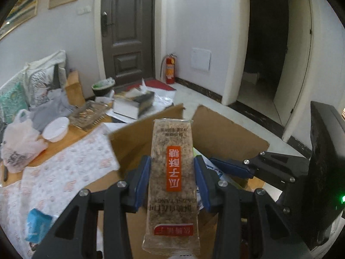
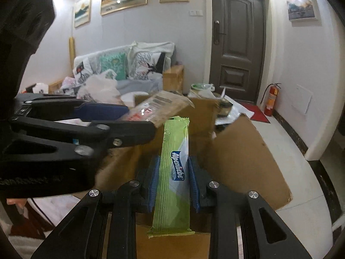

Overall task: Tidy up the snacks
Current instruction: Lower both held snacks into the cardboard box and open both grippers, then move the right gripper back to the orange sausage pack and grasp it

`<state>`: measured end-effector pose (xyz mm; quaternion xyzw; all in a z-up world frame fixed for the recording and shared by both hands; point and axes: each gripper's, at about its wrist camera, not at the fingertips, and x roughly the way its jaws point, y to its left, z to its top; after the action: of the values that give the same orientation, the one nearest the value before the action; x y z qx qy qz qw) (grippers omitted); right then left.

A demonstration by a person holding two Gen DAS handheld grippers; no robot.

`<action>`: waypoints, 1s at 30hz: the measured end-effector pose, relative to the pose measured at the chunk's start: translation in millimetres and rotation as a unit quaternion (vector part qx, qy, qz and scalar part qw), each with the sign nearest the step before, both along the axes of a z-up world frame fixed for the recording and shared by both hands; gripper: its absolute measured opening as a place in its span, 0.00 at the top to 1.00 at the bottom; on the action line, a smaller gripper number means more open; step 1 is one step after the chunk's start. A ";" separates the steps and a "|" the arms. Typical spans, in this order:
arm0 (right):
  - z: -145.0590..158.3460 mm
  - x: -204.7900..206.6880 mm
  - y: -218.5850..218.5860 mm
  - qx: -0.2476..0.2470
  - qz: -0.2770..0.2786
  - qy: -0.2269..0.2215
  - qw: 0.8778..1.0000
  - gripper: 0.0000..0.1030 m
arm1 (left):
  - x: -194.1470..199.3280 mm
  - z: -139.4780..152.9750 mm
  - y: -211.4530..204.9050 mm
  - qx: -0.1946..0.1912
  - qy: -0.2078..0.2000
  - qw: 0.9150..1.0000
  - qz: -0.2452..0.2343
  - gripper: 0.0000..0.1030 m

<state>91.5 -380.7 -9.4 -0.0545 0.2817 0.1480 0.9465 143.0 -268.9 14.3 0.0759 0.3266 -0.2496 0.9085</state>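
Note:
My left gripper is shut on a long clear pack of seed brittle with an orange label, held above an open cardboard box. My right gripper is shut on a green Alpenliebe candy stick pack, also over the cardboard box. In the right wrist view the left gripper comes in from the left with the brittle pack in its blue pads. In the left wrist view the right gripper reaches in from the right.
A table with a patterned cloth carries a white bowl, plastic bags, a clear tray and a tissue box. A blue packet lies near the table's front edge. A sofa with cushions, a dark door and a fire extinguisher stand beyond.

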 end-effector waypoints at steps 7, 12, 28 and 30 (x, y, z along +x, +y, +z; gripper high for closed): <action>-14.3 18.6 -10.7 -0.010 0.010 0.024 1.000 0.79 | 18.6 -18.4 -15.9 0.014 0.035 0.999 0.006 0.62; -20.3 17.8 -7.5 -0.010 0.013 0.030 0.999 0.77 | 20.9 -18.0 -13.4 0.015 0.030 0.999 0.013 0.44; 2.9 1.1 4.4 0.000 0.016 0.015 1.000 0.59 | -2.8 0.2 26.0 -0.001 0.004 0.999 0.047 0.34; 9.7 -3.6 11.7 0.005 0.023 0.011 1.000 0.59 | -9.4 5.1 36.3 -0.004 -0.001 0.999 0.054 0.34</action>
<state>87.9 -368.9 0.3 -0.0549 0.2903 0.1720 0.9398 133.6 -232.7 19.3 0.0553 0.3280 -0.2010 0.9214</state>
